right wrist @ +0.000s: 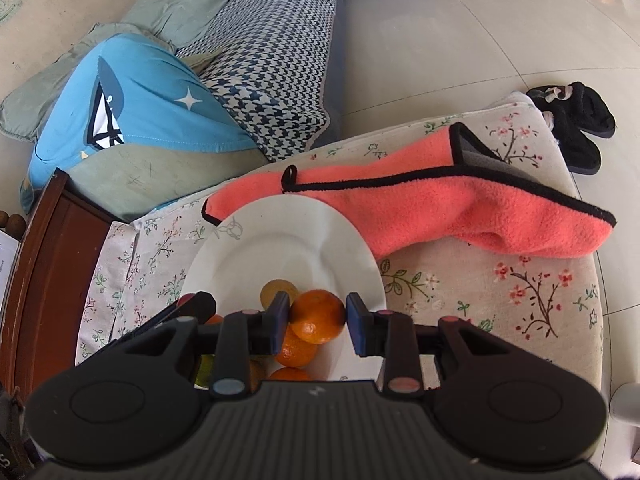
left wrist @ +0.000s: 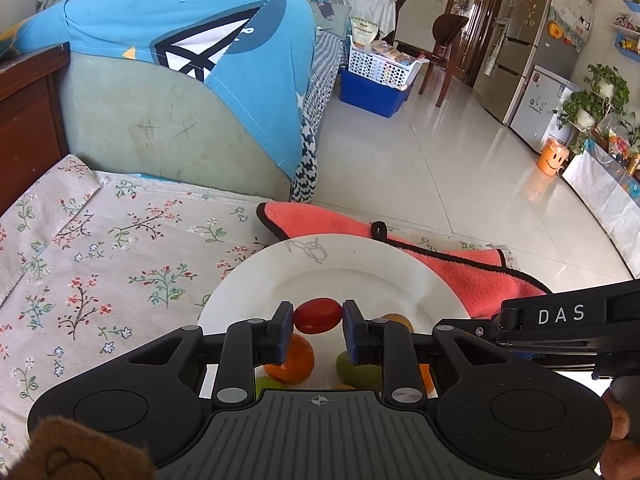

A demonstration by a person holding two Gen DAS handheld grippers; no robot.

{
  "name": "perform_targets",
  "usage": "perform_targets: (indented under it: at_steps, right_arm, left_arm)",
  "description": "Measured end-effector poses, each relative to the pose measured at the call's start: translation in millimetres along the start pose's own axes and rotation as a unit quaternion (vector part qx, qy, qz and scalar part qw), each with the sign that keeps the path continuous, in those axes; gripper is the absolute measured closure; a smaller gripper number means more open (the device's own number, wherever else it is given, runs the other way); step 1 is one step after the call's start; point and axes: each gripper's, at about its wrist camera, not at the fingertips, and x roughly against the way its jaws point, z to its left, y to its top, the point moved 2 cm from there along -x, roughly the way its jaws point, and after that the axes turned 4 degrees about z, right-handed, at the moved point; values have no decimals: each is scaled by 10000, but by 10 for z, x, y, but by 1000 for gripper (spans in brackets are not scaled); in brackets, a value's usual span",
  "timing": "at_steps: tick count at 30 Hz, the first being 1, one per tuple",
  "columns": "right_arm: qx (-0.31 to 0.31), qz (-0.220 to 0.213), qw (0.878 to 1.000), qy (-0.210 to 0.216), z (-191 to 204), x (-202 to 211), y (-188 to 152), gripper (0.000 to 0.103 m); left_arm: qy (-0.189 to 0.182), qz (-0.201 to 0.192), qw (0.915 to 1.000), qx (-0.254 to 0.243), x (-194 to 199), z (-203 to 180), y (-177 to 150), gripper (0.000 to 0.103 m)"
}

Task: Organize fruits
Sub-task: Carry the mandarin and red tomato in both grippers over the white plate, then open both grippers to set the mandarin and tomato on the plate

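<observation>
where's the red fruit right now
In the left wrist view, the red fruit is held between the left gripper fingers, above the white plate, with an orange and a green fruit below.

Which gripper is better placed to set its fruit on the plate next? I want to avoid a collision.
Left, I'd judge. The left gripper grips the red fruit over bare white plate; the right gripper's orange hangs over the fruit pile.

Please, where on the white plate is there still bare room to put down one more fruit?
The far half of the plate, toward the pink towel, is bare. The near part is crowded: oranges and a green fruit lie below both grippers, which hold a red fruit and an orange.
</observation>
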Motion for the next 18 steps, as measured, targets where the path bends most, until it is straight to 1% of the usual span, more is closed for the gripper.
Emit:
perform_targets:
  at_steps: [4,5,7,8,9,13,15,18]
  right_arm:
    - [-51,-20,10000,-43,-8,-26,3,69]
    - [-86,-29,10000,-20,-11,-26,9,69]
    - [-145,-14,9999,60,-14,-12,14,69]
    - [-170,-14,9998,113,-16,4,16,69]
    - [-179,-21,9997,146,-9,19,23,68]
    - [-109,-86,9996,262,38,104,37,66]
    - [-36,-98,9994,325,77,155,31,65]
    - [82,-110,9992,371,132,219,-4,64]
  left_arm:
    - [94,-6,10000,17,1,-15,-8,76]
    - [89,-16,10000,38,16,-15,-3,73]
    - [106,-86,9998,114,63,-19,39,64]
    - [136,-110,9997,148,89,-18,51,54]
    - [182,-157,9995,185,129,-17,68,47]
    - [263,-297,9990,208,319,-13,125,41]
    - [385,-283,9984,298,427,12,128,34]
    - [470,-218,9978,413,559,72,103,33]
